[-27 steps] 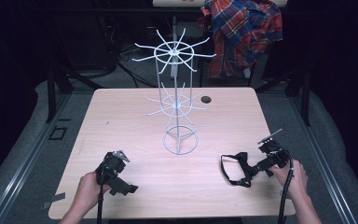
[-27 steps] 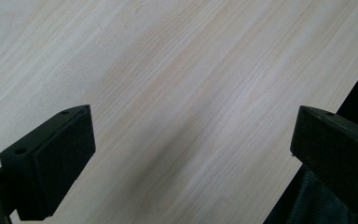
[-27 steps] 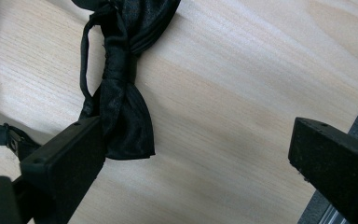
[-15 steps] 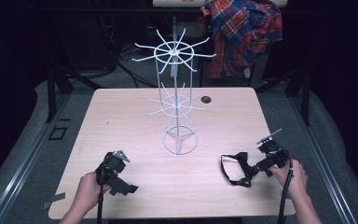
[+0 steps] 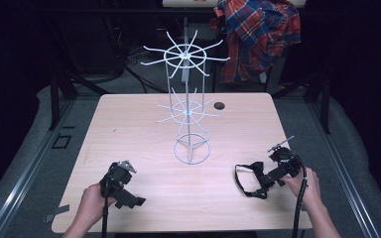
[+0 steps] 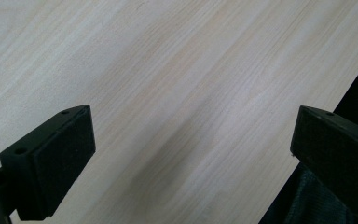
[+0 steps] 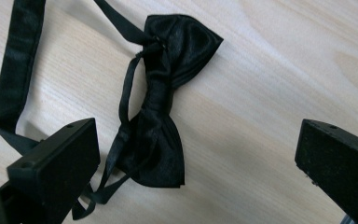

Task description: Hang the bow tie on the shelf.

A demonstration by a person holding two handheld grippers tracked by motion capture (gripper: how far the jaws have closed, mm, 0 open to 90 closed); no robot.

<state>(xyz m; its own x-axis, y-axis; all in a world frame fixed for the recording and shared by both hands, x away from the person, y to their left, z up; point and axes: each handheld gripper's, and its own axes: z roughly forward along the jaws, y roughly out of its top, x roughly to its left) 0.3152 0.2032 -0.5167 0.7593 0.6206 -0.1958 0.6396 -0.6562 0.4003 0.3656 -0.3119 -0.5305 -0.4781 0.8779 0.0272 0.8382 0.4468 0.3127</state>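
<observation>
Bow tie and display stand, catalogued by size. Pale wood-grain table (image 5: 129, 129): rectangular, bears all items listed. White wire display stand with two tiers of radiating hook arms on a ring base (image 5: 191, 111): upright at table centre, hooks bare. Red, blue and white plaid shirt (image 5: 258, 34): draped beyond the far edge, off the table. Black satin bow tie with a long black neck strap (image 7: 161, 100): lies flat on the table at the near right, well apart from the stand, strap looped away toward the table's middle; in the right gripper view its long axis runs from near the lower-left jaw up toward the frame's top, roughly in line with the reach and so crosswise to the closing line. Right gripper (image 5: 274, 172): jaws spread wide, empty, the tie just ahead and closer to one jaw than the other; much the nearer hand. Left gripper (image 5: 121, 181): near left of the table, jaws likewise wide apart over bare wood, holding nothing. Small dark round spot (image 5: 220, 105): far side of the table, nature unclear. Judgement: a grasp at the knot looks to need the right gripper shifted sideways to centre it.
</observation>
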